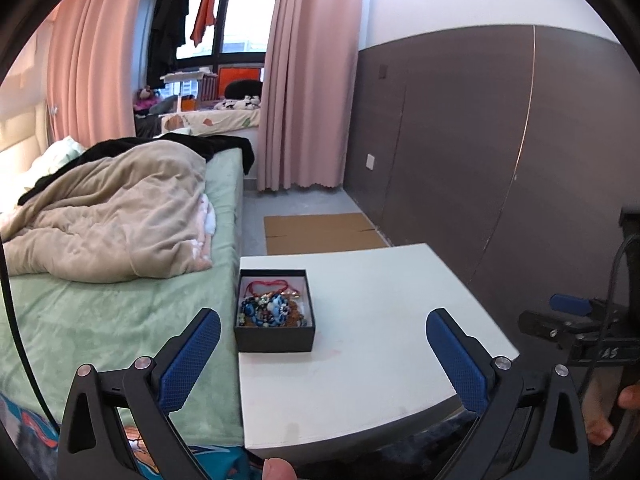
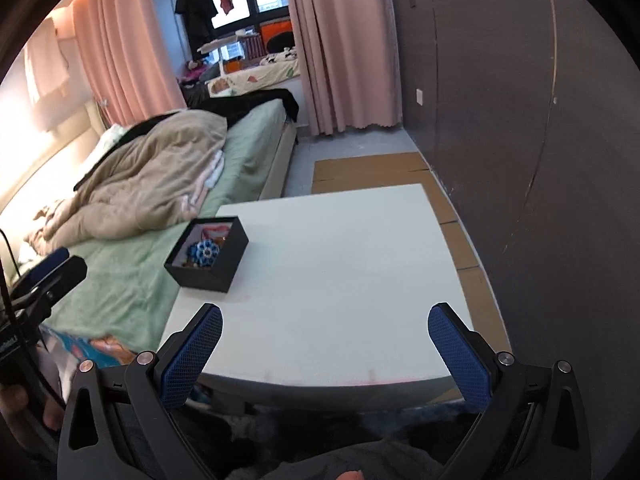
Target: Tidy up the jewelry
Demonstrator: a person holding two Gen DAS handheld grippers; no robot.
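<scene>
With both the left gripper (image 1: 323,330) and right gripper (image 2: 325,326) spread empty, I should approach the box (image 1: 275,312) from above (the beads (image 1: 267,309) look tangled).

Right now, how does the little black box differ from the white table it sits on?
The black box is small, dark and open-topped, heaped with beaded jewelry; the white table is broad, pale and flat, otherwise bare. The box stands at the table's edge nearest the bed; the table stretches toward the brown wall panel. Both look square-cornered.
</scene>
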